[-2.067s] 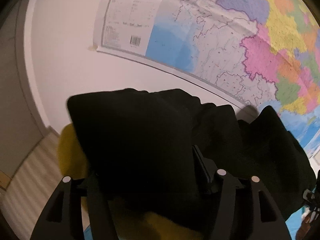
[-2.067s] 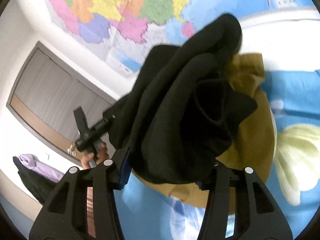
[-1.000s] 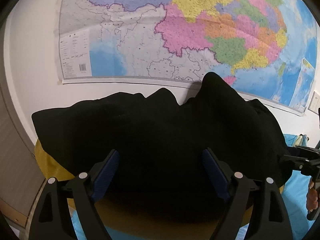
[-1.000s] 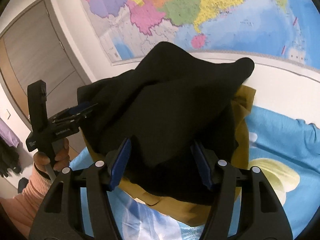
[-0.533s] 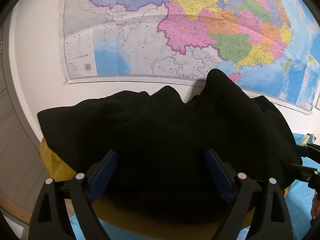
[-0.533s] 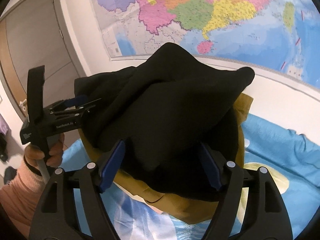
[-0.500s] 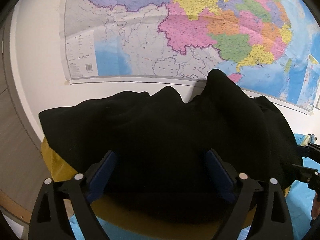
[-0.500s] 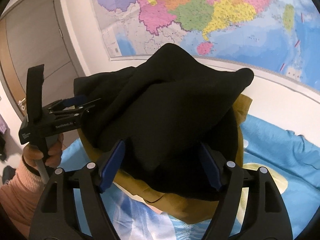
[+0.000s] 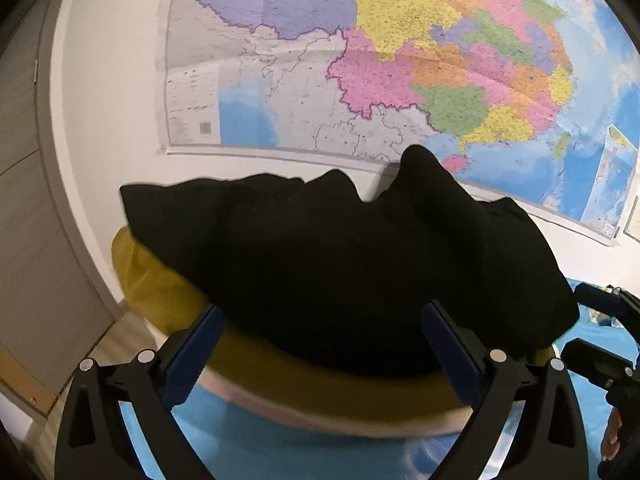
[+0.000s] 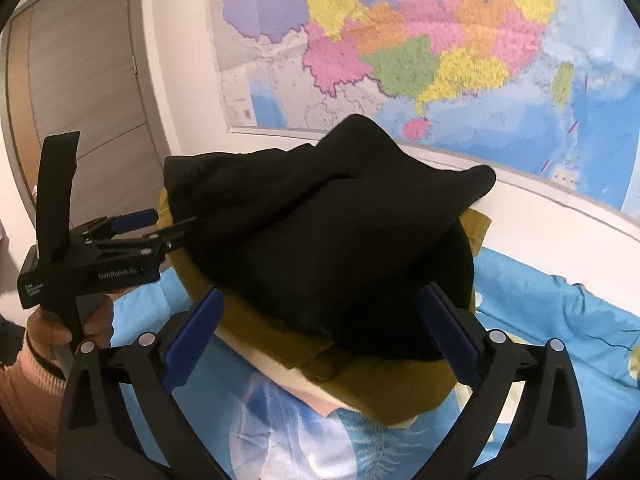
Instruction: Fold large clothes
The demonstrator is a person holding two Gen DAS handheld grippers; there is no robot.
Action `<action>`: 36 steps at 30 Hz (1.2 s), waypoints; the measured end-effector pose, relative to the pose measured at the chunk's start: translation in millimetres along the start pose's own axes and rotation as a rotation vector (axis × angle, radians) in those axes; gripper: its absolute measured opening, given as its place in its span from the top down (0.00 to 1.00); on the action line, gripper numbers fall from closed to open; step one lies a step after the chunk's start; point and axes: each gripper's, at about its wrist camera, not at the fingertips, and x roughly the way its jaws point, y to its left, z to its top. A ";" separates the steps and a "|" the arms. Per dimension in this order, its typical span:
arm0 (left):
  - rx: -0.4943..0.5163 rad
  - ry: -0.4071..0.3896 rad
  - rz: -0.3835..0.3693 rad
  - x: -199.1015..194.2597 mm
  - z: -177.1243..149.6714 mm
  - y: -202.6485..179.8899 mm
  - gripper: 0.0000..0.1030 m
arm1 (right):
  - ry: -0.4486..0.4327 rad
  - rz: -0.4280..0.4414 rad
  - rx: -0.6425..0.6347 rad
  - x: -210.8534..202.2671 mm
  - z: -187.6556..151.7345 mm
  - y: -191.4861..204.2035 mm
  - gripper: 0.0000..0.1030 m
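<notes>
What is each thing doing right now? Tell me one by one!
Black garment: bunched up, lying on the mustard garment.
Mustard garment: lying under it on the blue bedsheet.
Left tool: jaws opening, pads off the cloth.
Right tool: jaws opening, pads off the cloth.

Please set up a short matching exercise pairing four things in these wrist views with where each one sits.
Things:
1. black garment
2. mustard garment
3. wall map
4. blue sheet

Places:
A. hung on the white wall behind the pile
B. top of the pile
C. spread beneath the whole pile
D. directly under the black one

Pairs: 1-B, 2-D, 3-A, 4-C
</notes>
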 end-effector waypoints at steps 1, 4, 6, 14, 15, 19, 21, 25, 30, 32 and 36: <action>-0.003 0.001 0.001 -4.0 -4.5 -1.5 0.07 | -0.005 -0.003 -0.003 -3.4 -1.8 2.1 0.06; 0.005 -0.002 0.021 -14.2 -16.3 -7.7 0.07 | -0.019 -0.013 -0.009 -12.7 -9.2 8.8 0.06; 0.014 -0.002 0.033 -20.4 -23.7 -12.6 0.07 | -0.015 -0.021 -0.031 -15.8 -14.8 14.7 0.06; 0.004 0.022 0.032 -35.9 -48.4 -28.1 0.07 | 0.001 -0.032 -0.050 -24.7 -36.3 26.7 0.06; -0.002 0.025 0.027 -36.9 -50.5 -28.4 0.07 | 0.002 -0.032 -0.050 -26.2 -38.9 27.0 0.06; -0.016 0.044 0.002 -39.4 -58.2 -30.4 0.07 | 0.000 -0.031 -0.031 -32.6 -46.4 26.0 0.06; -0.019 0.050 0.007 -40.1 -61.5 -31.3 0.07 | 0.000 -0.034 -0.029 -34.3 -49.3 25.7 0.06; -0.018 0.062 0.014 -42.3 -67.7 -33.6 0.07 | -0.004 -0.038 -0.024 -39.3 -55.0 25.8 0.06; -0.009 0.065 0.022 -45.3 -71.7 -36.8 0.07 | 0.004 -0.033 -0.019 -42.4 -61.7 25.6 0.06; -0.005 0.058 0.028 -48.0 -73.1 -38.1 0.07 | 0.008 -0.034 -0.017 -43.5 -63.5 25.0 0.06; 0.007 0.048 0.043 -52.6 -75.2 -40.3 0.07 | 0.006 -0.031 -0.009 -46.4 -65.2 25.0 0.05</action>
